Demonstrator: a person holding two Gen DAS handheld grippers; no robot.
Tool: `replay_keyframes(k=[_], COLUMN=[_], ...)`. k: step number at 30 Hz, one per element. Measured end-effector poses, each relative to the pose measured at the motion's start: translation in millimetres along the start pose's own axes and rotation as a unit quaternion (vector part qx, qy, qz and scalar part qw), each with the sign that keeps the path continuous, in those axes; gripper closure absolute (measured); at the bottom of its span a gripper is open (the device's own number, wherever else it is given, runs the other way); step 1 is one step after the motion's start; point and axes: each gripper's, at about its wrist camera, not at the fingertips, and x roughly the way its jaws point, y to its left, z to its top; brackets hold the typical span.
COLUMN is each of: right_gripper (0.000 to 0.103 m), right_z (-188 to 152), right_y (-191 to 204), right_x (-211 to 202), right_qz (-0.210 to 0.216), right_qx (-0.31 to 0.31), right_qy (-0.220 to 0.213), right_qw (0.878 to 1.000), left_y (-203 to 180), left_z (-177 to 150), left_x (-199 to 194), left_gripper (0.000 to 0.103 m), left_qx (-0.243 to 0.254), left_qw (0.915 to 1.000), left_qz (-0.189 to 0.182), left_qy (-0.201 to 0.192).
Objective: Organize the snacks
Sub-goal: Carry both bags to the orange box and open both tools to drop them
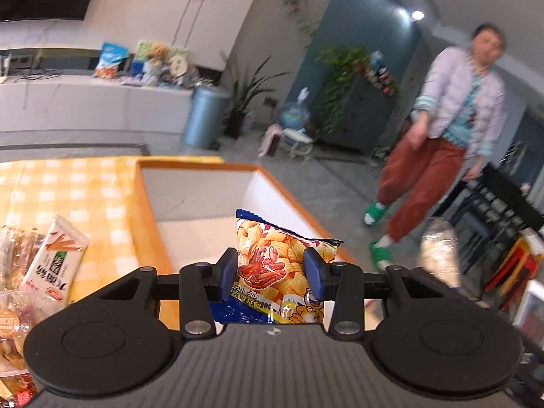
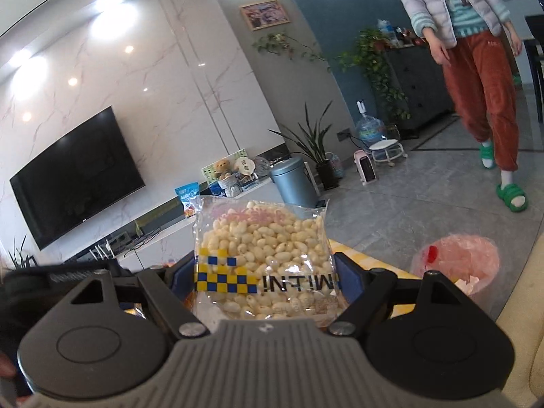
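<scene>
My left gripper is shut on a yellow and blue chip bag, held upright above the near corner of an orange-rimmed white box. The box sits on a yellow checked tablecloth. A white snack packet and other wrapped snacks lie on the cloth at the left. My right gripper is shut on a clear bag of pale puffed snacks with a blue and yellow checked band, held up in the air. Its blue pads press the bag's two sides.
A person in a pale jacket and rust trousers stands on the grey floor at the right. A pink-lined bin sits low right in the right wrist view. A grey canister, plants and a TV line the far wall.
</scene>
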Motion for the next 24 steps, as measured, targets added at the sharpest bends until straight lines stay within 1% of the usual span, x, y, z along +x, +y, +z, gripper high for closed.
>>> replay_keyframes(k=[1,3,7,12,14,15,16,17,18,22,24], right_gripper=[0.023,0.023,0.023,0.023,0.023,0.023,0.023,0.023,0.023,0.023,0.023], right_z=[-1,-2,-6,-4,-3,-1,0,0,1,4,3], right_y=[-3,-7,-5,-6,-4,-3,-1,1,3,15,20], right_x=[2,7,11,15,18,20,22,22,24,37,46], right_qz=[0.003,0.007,0.01,0.018,0.017,0.016,0.016,0.018,0.019,0.022,0.022], right_qx=[0.002,0.006,0.003,0.002,0.002,0.002,0.0,-0.002,-0.005,-0.014,-0.019], right_qy=[0.003,0.007,0.009,0.018,0.025,0.027,0.028,0.029,0.03,0.037,0.053], right_qw=[1.0,1.0,1.0,1.0,1.0,0.999,0.999,0.999,0.999,0.999,0.998], left_y=[-2,-2,-2,-7,-10,-10,-9,-9,-8,-1,1], left_z=[-1,-3,-9,-18,-20,-19,-19,-19,-19,-20,-21], left_x=[6,15,24,24,23,21,18,12,4,-30,-46], left_gripper=[0.055,0.055,0.055,0.054,0.045,0.028,0.011,0.01,0.01,0.01,0.01], left_qx=[0.004,0.007,0.016,0.045,0.057,0.062,0.068,0.074,0.076,0.086,0.085], left_qw=[0.9999,0.9996,0.9989,0.9979,0.9972,0.9974,0.9974,0.9969,0.9969,0.9958,0.9954], left_qz=[0.013,0.026,0.034,0.042,0.043,0.03,0.006,-0.01,-0.012,0.023,0.035], left_qy=[0.004,0.011,0.03,0.022,0.022,0.023,0.026,0.024,0.016,-0.018,-0.025])
